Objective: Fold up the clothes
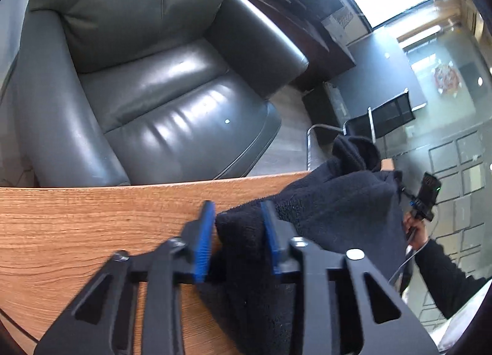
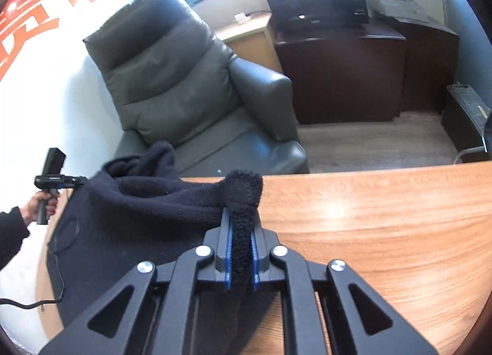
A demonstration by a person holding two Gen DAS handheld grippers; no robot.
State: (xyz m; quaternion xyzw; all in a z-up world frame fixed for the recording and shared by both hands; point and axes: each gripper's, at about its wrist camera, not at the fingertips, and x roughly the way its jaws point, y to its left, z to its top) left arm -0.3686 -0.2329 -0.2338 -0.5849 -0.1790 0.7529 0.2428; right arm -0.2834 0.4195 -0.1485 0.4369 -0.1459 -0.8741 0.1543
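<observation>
The fleece garment (image 2: 147,210) lies on the desk (image 2: 369,226), reaching its far edge and hanging over its left edge (seen from the right wrist). Behind the far edge stands the armchair (image 2: 190,84). Right of the armchair, further back, stands a cabinet (image 2: 341,75).

Fuzzy fleece garment (image 2: 147,201); glossy wood-grain table (image 2: 369,216); shiny, probably leather armchair (image 1: 172,103).

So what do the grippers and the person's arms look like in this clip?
Both grippers, left and right, are matte black linkages with triangular cut-outs, silver screw heads and blue ribbed pads. Each has a black pistol-grip handle trailing a cable. The hands are bare, below dark sleeves.
</observation>
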